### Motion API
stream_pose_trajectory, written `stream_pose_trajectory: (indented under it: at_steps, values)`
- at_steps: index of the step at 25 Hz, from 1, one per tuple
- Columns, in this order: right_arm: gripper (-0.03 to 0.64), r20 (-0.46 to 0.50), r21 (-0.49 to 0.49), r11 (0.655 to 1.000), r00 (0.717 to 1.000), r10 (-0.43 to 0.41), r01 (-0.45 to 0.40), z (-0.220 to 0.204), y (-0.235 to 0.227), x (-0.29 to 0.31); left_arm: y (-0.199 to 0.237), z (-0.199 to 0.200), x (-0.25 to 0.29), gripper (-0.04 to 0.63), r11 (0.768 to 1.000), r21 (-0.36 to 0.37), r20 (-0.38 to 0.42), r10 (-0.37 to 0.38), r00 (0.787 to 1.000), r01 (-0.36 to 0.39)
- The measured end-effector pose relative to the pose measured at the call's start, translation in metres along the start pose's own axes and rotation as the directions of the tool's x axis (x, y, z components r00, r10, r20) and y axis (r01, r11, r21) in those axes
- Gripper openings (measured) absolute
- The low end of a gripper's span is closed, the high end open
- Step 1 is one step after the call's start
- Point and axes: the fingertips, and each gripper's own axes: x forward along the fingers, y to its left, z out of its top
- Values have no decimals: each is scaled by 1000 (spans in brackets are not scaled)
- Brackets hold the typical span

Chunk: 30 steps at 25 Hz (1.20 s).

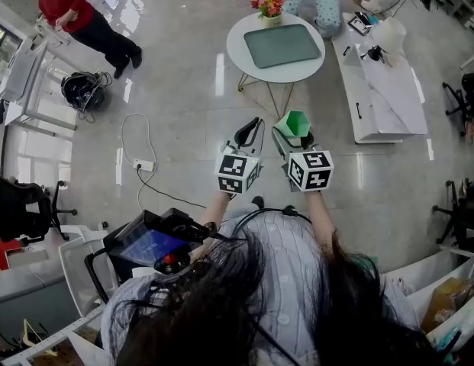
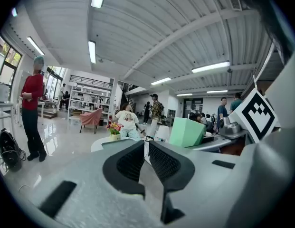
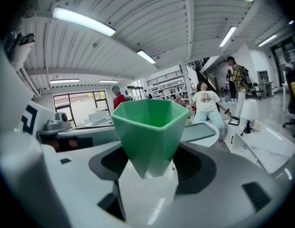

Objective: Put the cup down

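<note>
A green faceted cup (image 1: pixel 295 123) is held upright in the air over the grey floor, with my right gripper (image 1: pixel 292 133) shut on it. In the right gripper view the cup (image 3: pixel 149 127) fills the middle, and the dark pads press its lower sides. My left gripper (image 1: pixel 250 133) hangs just left of it at the same height, jaws together and holding nothing. In the left gripper view its black pads (image 2: pixel 129 161) nearly touch, and the cup (image 2: pixel 186 132) shows to the right. A round white table (image 1: pixel 244 56) stands ahead of both grippers.
The round table carries a grey-green mat (image 1: pixel 282 44) and a pot of flowers (image 1: pixel 269 4). A white low bench (image 1: pixel 382 90) stands at its right. A person in red (image 1: pixel 76 10) stands far left, another sits behind the table. A backpack (image 1: pixel 82 88) and a cable (image 1: pixel 143 165) lie on the floor.
</note>
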Motion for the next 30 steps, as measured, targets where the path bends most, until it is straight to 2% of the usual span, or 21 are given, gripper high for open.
stream_pose_trajectory:
  at_steps: [15, 23, 30]
  values:
    - [302, -24, 4, 999, 999, -32, 32, 0, 7, 20, 26, -18, 4, 20, 999, -49, -28, -23, 999, 22]
    - [302, -23, 20, 999, 999, -38, 38, 7, -22, 42, 35, -19, 31, 19, 999, -43, -44, -18, 999, 16]
    - [302, -33, 25, 999, 999, -25, 26, 21, -57, 75, 54, -13, 78, 19, 998, -55, -54, 4, 999, -7]
